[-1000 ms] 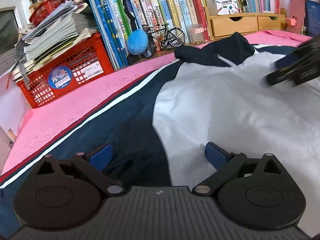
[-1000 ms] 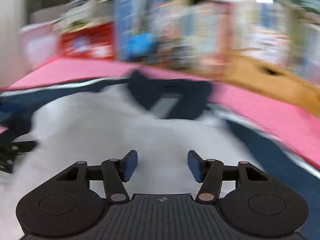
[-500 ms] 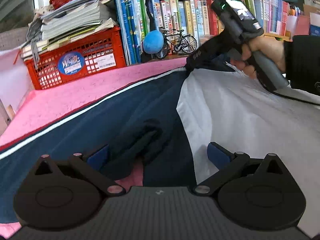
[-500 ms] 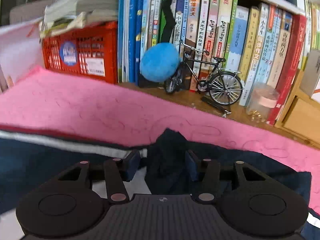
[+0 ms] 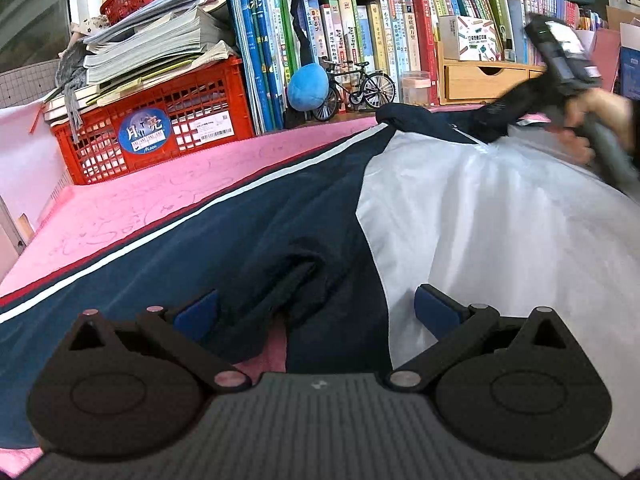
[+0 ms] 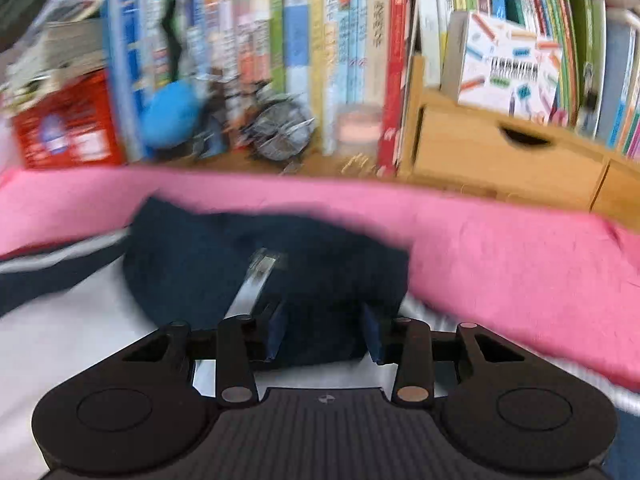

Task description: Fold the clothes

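Observation:
A navy and white jacket (image 5: 480, 220) lies spread on the pink cloth (image 5: 140, 200), its navy sleeve (image 5: 180, 248) running out to the left. My left gripper (image 5: 316, 308) is open low over the underarm fold, where navy meets white, with nothing pinched. My right gripper (image 6: 324, 332) is at the navy collar (image 6: 224, 256) at the far edge. Its jaws are closing with collar fabric between the pads, and the blurred view does not show them pressing it. The left wrist view shows the right gripper (image 5: 494, 122) held by a person's hand (image 5: 592, 120).
Along the far side stand a red crate (image 5: 160, 132) under stacked papers, a row of books (image 5: 352, 32), a blue plush ball (image 5: 306, 86), a model bicycle (image 5: 356, 84) and a wooden drawer box (image 5: 480, 80). Bare pink cloth lies to the left.
My right gripper slid right along the collar, from its left tip toward the middle, and its jaws narrowed. The left gripper crept toward the underarm fold, then held still.

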`<move>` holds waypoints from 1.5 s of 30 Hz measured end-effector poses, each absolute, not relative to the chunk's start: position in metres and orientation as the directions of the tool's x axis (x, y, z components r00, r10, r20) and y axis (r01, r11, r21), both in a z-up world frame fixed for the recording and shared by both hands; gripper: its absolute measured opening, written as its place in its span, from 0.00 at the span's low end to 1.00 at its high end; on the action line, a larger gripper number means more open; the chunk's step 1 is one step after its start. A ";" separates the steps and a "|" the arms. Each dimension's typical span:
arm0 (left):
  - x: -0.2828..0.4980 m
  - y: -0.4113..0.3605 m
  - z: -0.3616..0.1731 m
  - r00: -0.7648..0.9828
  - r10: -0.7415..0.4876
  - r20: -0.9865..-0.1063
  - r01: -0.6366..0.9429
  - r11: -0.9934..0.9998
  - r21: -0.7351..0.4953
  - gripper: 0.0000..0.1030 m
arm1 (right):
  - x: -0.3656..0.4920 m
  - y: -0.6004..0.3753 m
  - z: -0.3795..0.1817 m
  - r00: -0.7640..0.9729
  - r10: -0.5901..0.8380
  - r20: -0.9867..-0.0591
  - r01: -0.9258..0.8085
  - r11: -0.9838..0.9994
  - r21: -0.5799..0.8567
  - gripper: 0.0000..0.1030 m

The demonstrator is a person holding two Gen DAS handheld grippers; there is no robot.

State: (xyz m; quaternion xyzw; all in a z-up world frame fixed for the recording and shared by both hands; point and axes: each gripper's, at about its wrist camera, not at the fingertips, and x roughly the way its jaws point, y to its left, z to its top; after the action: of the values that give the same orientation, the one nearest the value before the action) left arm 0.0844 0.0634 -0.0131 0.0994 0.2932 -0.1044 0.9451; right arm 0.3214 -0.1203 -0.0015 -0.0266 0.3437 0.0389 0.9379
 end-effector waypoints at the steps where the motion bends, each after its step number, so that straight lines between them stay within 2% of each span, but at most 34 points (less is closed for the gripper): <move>1: 0.085 0.064 -0.013 0.804 -0.143 -0.578 0.256 0.959 0.119 1.00 | 0.331 -0.118 -0.003 0.774 0.035 -0.633 -0.075 0.997 -0.036 0.40; 5: 0.086 0.068 -0.014 0.796 -0.155 -0.586 0.257 0.962 0.094 1.00 | 0.323 -0.111 0.007 0.768 0.027 -0.640 -0.063 0.997 -0.034 0.41; 10: 0.087 0.069 -0.014 0.791 -0.162 -0.590 0.258 0.963 0.082 1.00 | 0.222 -0.119 0.033 0.772 0.208 -0.601 -0.252 0.968 0.012 0.49; 13: 0.085 0.068 -0.015 0.796 -0.156 -0.585 0.258 0.961 0.095 1.00 | 0.152 -0.122 0.028 0.732 0.276 -0.624 -0.320 0.946 0.043 0.49; 16: 0.083 0.067 -0.016 0.802 -0.144 -0.580 0.253 0.961 0.111 1.00 | 0.091 -0.145 0.009 0.713 0.213 -0.668 -0.255 0.966 0.036 0.51; 18: 0.082 0.066 -0.015 0.804 -0.122 -0.582 0.236 0.964 0.122 1.00 | 0.056 -0.173 0.005 0.761 0.111 -0.639 -0.156 0.988 -0.014 0.52; 20: 0.083 0.064 -0.009 0.776 -0.077 -0.627 0.181 0.978 0.104 0.99 | 0.034 -0.199 0.010 0.774 -0.040 -0.632 0.025 0.999 -0.032 0.46; 22: 0.072 0.058 0.006 0.769 -0.118 -0.629 0.192 0.980 0.051 0.95 | 0.013 -0.196 0.016 0.777 -0.121 -0.617 0.100 0.993 -0.068 0.50; 23: 0.064 0.054 0.014 0.772 -0.154 -0.617 0.213 0.977 0.022 0.95 | 0.003 -0.188 0.019 0.786 -0.132 -0.604 0.100 0.991 -0.088 0.50; 25: 0.041 0.040 0.025 0.776 -0.235 -0.585 0.288 0.958 -0.002 0.98 | -0.025 -0.161 0.023 0.830 -0.035 -0.557 -0.005 0.998 -0.070 0.56; 26: 0.030 0.033 0.025 0.772 -0.263 -0.579 0.326 0.945 0.005 0.99 | -0.035 -0.148 0.022 0.843 0.006 -0.538 -0.049 0.997 -0.064 0.63; 28: 0.008 0.016 0.016 0.754 -0.287 -0.591 0.387 0.921 0.047 0.99 | -0.056 -0.120 0.014 0.849 0.092 -0.521 -0.145 0.988 -0.062 0.64; 31: -0.018 0.004 -0.008 0.748 -0.226 -0.624 0.400 0.904 0.152 0.99 | -0.084 -0.096 0.001 0.837 0.171 -0.520 -0.236 0.970 -0.062 0.64; 34: -0.040 0.015 -0.016 0.789 -0.174 -0.589 0.361 0.907 0.216 1.00 | -0.105 -0.101 0.003 0.855 0.151 -0.496 -0.226 0.970 -0.093 0.67; 36: -0.051 0.025 -0.015 0.803 -0.133 -0.581 0.329 0.912 0.246 1.00 | -0.109 -0.115 0.005 0.855 0.101 -0.508 -0.190 0.974 -0.125 0.80; 38: -0.064 0.033 -0.008 0.812 -0.109 -0.573 0.315 0.909 0.274 0.98 | -0.117 -0.123 0.007 0.847 0.053 -0.528 -0.175 0.967 -0.183 0.80; 40: -0.081 0.028 -0.001 0.808 -0.199 -0.555 0.412 0.864 0.290 0.98 | -0.129 -0.115 0.010 0.843 0.057 -0.535 -0.244 0.927 -0.286 0.84; 42: -0.097 0.008 0.000 0.783 -0.304 -0.542 0.535 0.775 0.337 0.99 | -0.139 -0.093 0.006 0.848 0.129 -0.513 -0.369 0.840 -0.398 0.98; 45: -0.105 -0.024 -0.016 0.746 -0.355 -0.564 0.632 0.643 0.433 0.99 | -0.146 -0.046 -0.009 0.834 0.237 -0.498 -0.516 0.654 -0.553 1.00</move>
State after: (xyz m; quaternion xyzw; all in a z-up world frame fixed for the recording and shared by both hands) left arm -0.1048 -0.0239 -0.0163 0.3162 0.2195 -0.2806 0.8792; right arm -0.1458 -0.0462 -0.0087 -0.3580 0.1950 0.2118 0.8882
